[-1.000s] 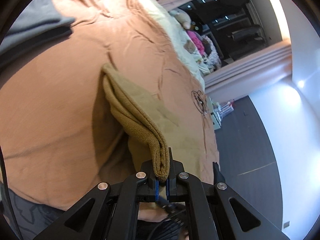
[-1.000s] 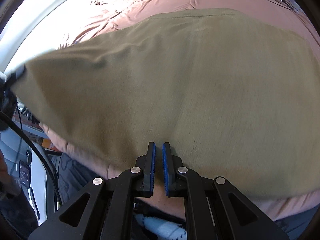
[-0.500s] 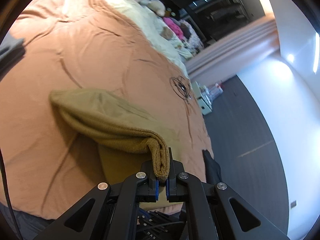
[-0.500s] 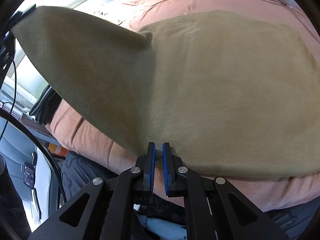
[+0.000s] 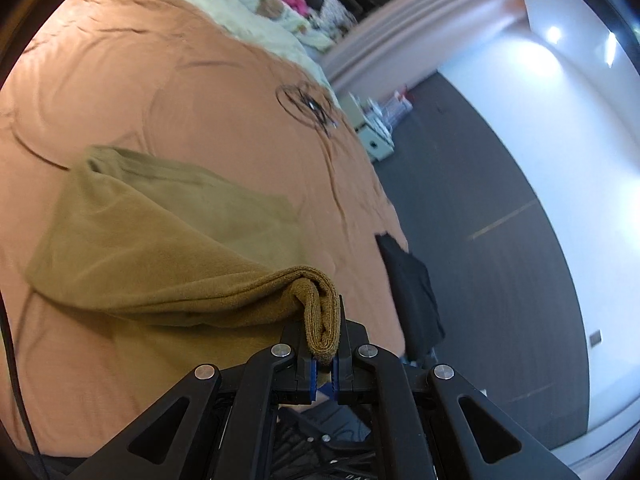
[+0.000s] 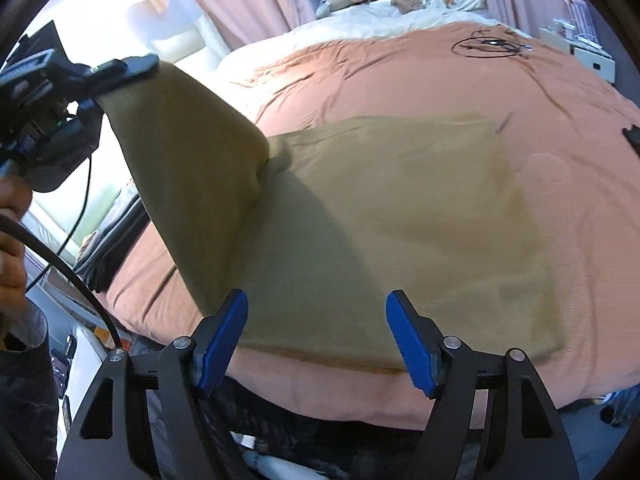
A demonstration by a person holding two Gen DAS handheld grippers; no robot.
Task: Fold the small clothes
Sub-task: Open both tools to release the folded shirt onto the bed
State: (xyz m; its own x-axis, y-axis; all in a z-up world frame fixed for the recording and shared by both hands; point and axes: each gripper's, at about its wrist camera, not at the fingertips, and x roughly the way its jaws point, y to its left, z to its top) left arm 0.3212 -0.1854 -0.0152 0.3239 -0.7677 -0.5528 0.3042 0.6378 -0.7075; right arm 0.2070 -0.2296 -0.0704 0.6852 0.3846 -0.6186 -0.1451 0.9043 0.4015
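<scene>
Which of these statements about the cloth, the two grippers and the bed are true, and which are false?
1. The left gripper pinches a bunched edge of the olive cloth. True.
2. The cloth lies completely flat. False: one side is lifted off the bed cover.
3. The right gripper clamps the cloth. False: its jaws are opening, with nothing pinched between them.
4. The bed cover is blue. False: it is orange-brown.
5. A black cable lies on the far part of the cover. True.

- Blown-out daylight glare from the window [image 6: 132,12] past the bed's [image 6: 400,80] far-left corner.
- Soft shadow under the lifted cloth [image 6: 360,220].
- Motion-blurred, fisheye-bent edges, black corners.
</scene>
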